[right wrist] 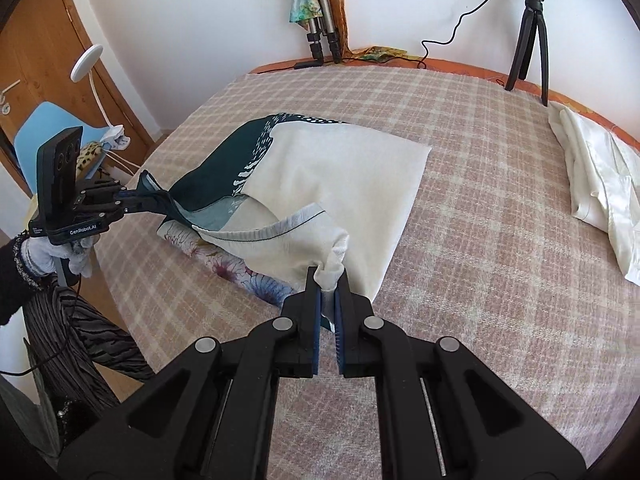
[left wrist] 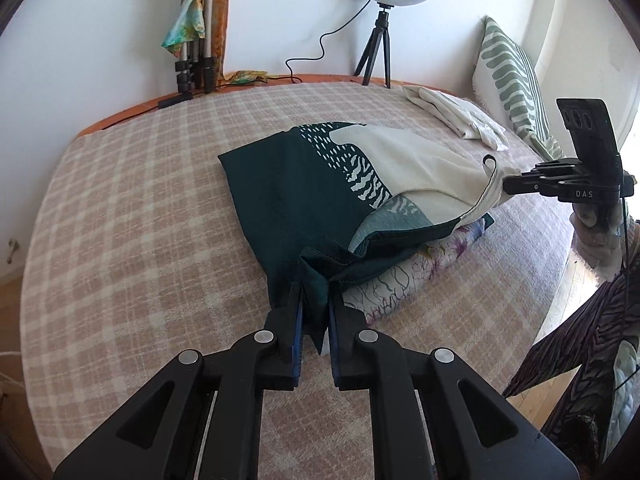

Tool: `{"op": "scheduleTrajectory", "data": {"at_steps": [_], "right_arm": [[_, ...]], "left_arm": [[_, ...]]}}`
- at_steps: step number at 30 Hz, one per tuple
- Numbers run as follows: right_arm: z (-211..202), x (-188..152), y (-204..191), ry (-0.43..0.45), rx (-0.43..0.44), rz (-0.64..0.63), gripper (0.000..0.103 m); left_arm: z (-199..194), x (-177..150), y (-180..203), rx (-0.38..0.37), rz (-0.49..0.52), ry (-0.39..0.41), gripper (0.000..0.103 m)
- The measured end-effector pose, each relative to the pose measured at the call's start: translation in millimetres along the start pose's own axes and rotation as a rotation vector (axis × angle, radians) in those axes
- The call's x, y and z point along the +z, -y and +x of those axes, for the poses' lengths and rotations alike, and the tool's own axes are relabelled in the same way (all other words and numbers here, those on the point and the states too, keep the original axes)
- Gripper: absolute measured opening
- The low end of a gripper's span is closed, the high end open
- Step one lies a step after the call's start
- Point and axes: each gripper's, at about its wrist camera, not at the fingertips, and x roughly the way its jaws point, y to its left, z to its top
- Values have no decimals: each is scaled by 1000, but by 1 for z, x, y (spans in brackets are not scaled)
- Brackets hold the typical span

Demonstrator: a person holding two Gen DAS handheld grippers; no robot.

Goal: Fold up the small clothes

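A dark green and cream patterned cloth (left wrist: 320,184) lies folded over on the checked bed cover (left wrist: 140,220). My left gripper (left wrist: 314,292) is shut on its dark green corner, held a little above the bed. My right gripper (right wrist: 329,280) is shut on its cream corner; it also shows in the left wrist view (left wrist: 506,184). The cloth (right wrist: 332,176) hangs between the two grippers. The left gripper shows at the left of the right wrist view (right wrist: 134,202). A floral folded cloth (left wrist: 404,276) lies under the lifted edge, partly hidden.
A white folded garment (right wrist: 592,184) lies at the bed's right side. A leaf-patterned pillow (left wrist: 516,80) leans at the far right. A ring light on a tripod (left wrist: 380,52) and folded stands (left wrist: 196,60) stand by the wall. A blue chair (right wrist: 44,128) is left of the bed.
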Motion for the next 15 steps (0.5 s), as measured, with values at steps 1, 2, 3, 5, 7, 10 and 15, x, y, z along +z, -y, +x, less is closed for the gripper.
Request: {"op": "scheduleTrajectory", "data": {"at_steps": [1,2,3,5,7,10,15], "right_arm": [[-3,-3,0,-7,13,-6,7],[-8,-9,2,-6,13,-3,8],[-12,-12,6,-7,16,12,10],[-19,-19,17,-7,48,84,21],[-26,-24,29,15,113,178,37],[-31,-27,46,53,175,294,58],[-11,-27,56,4,111,374,58]], "left_arm": [[-6,-3,1,-12,-2,1,9],[-13,-6,3,-28,2,3,9],[-19,-8,6,-44,21,2,9],[-31,-11,12,-29,61,-1,9],[-41,-10,10,-48,54,8,9],[-49,-3,4,-47,35,33,10],[-26,15,2,-12,18,52,10]]}}
